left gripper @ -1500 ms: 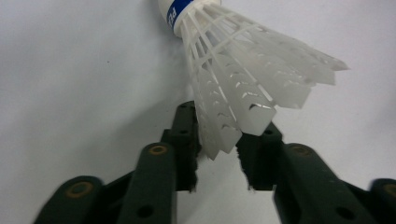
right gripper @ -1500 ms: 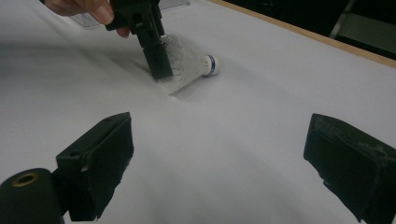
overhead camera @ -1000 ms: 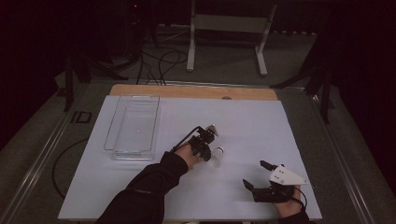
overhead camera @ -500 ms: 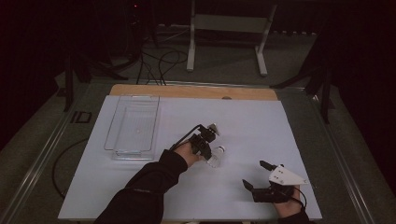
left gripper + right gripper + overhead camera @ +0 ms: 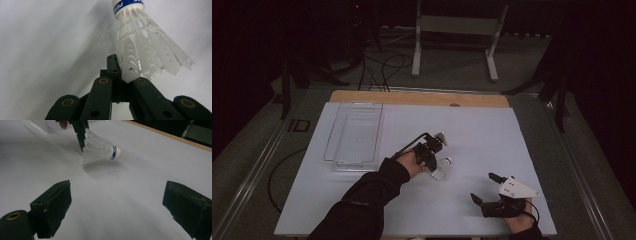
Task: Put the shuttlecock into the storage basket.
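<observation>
- Left tool sits near the middle of the desk, jaws pinched together on the rim of a white shuttlecock.
- In the left gripper view, the shuttlecock has one edge of its plastic skirt caught between the closed jaw tips; the rest of the skirt fans out to the right, clear of the jaws.
- Cork end with a blue band points away from the left tool, toward the far side in that view.
- From the right gripper view, the shuttlecock lies roughly level, cork to the right, a soft shadow under it on the white desk; cannot tell whether it touches the surface or hangs just above.
- Left tool comes down onto the skirt from above in that view.
- Right tool rests at the near right of the desk, well apart from the shuttlecock, jaws spread wide with nothing between them.
- Clear plastic tray stands at the far left of the desk, left of the left tool, not touching it.
- Person's dark sleeve enters from the near edge.
</observation>
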A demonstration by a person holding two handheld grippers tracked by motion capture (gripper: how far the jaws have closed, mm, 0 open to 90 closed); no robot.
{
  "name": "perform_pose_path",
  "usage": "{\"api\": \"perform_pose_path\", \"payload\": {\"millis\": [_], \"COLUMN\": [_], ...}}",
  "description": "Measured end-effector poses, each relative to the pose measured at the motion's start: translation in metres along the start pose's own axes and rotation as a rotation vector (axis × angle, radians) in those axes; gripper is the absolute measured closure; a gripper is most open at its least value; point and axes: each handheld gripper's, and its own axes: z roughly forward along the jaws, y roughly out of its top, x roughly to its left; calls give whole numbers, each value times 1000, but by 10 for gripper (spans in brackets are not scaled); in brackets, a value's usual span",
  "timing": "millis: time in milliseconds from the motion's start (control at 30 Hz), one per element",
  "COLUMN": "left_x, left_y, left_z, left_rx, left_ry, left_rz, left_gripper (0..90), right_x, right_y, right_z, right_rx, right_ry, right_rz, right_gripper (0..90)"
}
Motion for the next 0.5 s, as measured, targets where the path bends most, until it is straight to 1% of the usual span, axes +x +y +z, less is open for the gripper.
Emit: {"api": "perform_pose_path", "payload": {"millis": [133, 300, 333, 500], "left_x": [-2, -3, -4, -5], "left_y": [0, 0, 0, 1], "left_z": [-5, -11, -15, -25], "left_rx": [-7, -10, -11, -28], "left_ry": [0, 2, -3, 8], "left_rz": [-5, 5, 4, 9], "left_gripper": [900, 900, 900, 900], "right_x": [0, 0, 0, 0], "right_y": [0, 0, 0, 0], "right_z": [0, 0, 0, 1], "right_rx": [-1, 0, 0, 1], "right_ry": [2, 0, 0, 3], "right_rz": [4, 5, 3, 4], "right_gripper": [83, 83, 83, 83]}}
